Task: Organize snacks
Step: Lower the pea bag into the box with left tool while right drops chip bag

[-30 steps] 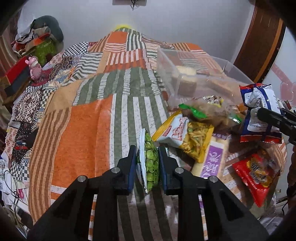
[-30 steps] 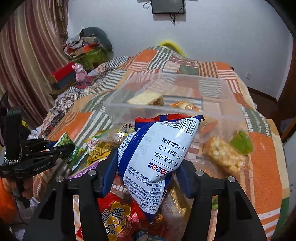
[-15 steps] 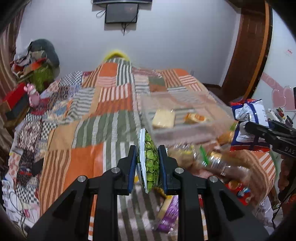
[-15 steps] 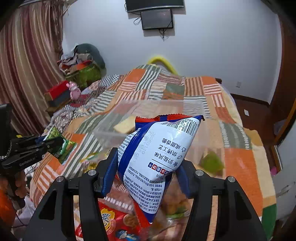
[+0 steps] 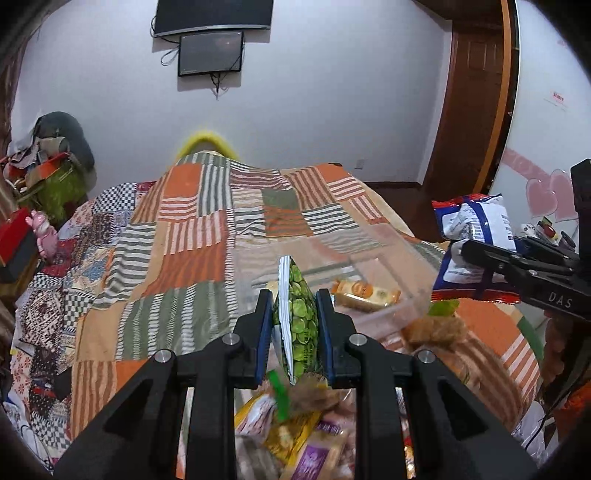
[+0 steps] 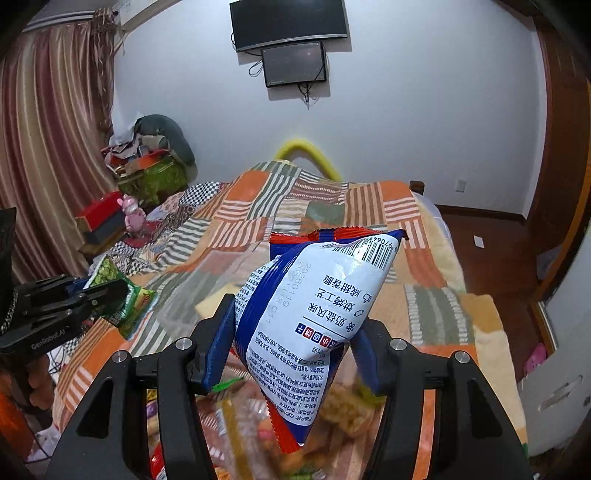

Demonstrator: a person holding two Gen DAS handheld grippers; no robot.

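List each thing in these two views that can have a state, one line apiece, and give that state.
Left tool: shut on the green pea packet, off the bed.
Green pea packet: sealed, held edge-on and upright.
Right tool: shut on the blue-and-white snack bag.
Blue-and-white snack bag: sealed, puffed, printing upside down, held in the air.
Clear plastic bin: open-topped, holding a few snacks.
Wall screens: dark.
Loose snack packets: lying on the bed, blurred.

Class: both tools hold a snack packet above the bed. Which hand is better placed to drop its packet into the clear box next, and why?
Left, probably. The left tool holds the green pea packet right at the clear box; the right tool holds its blue-and-white bag off beyond the box's side.
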